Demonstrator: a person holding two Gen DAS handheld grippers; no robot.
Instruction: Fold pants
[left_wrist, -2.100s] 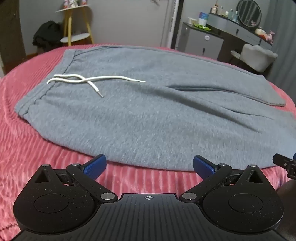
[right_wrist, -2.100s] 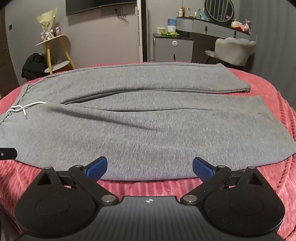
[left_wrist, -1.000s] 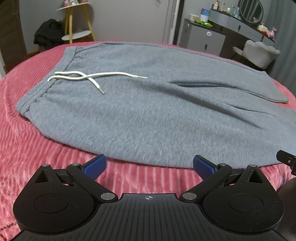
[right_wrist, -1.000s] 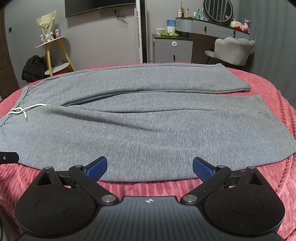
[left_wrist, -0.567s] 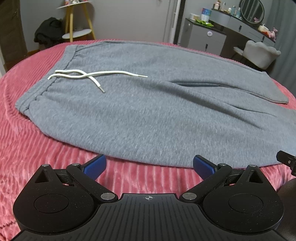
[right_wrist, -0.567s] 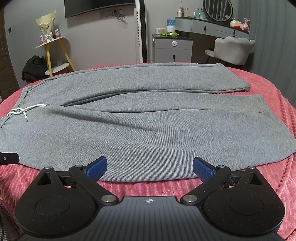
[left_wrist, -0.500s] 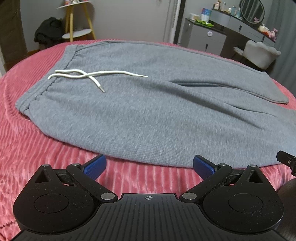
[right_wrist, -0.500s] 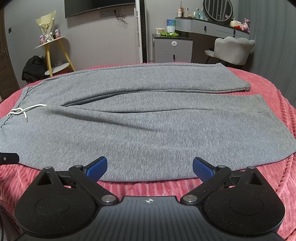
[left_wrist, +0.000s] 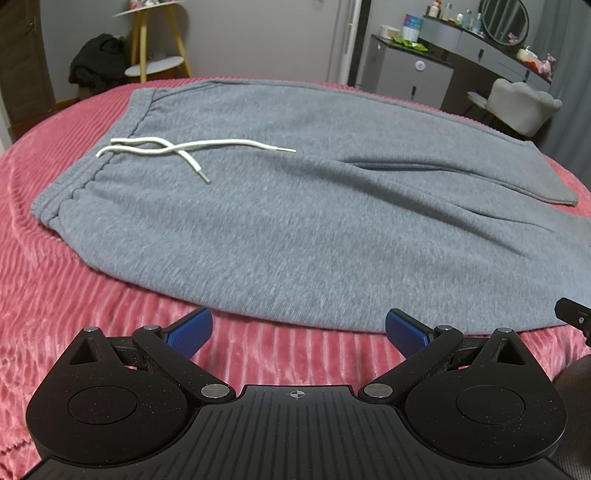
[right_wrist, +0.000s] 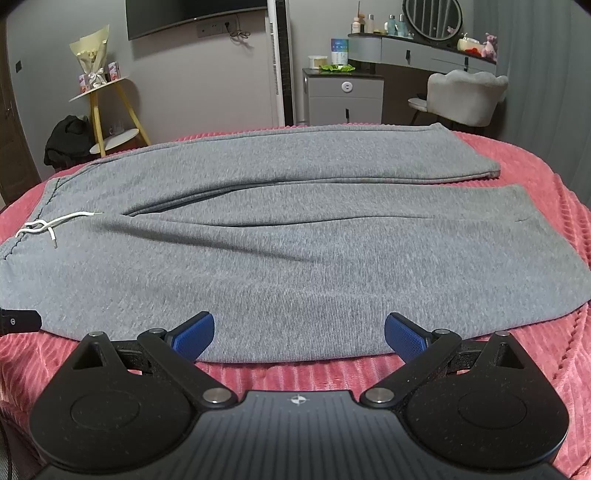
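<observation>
At the far left a black bag (right_wrist: 68, 138) slumps by a yellow-legged stand (right_wrist: 107, 110) that carries a bouquet (right_wrist: 90, 55). Further right a white tower fan (right_wrist: 279, 62) stands against the wall, then a grey cabinet (right_wrist: 343, 98), a vanity (right_wrist: 421, 50) with a round mirror (right_wrist: 432, 18), and a pale chair (right_wrist: 465, 96). None of these touches the bed (right_wrist: 546, 206), whose pink ribbed cover lies bare between each pair of tongs and the cloth.

The pants (right_wrist: 280, 251) are grey sweatpants spread flat across the bed, waistband (left_wrist: 74, 181) at the left, legs running right. A white drawstring (left_wrist: 177, 147) lies loose over the front near the waistband. The far leg ends in a hem (right_wrist: 484, 173) short of the bed's right edge; the near leg lies beside it, a shallow crease between them.

The left tongs (left_wrist: 298, 326) hang spread wide with nothing between the blue pads (left_wrist: 190, 330), just short of the near edge of the pants. The right tongs (right_wrist: 299, 332) are likewise wide apart and empty, their left pad over that same edge.
</observation>
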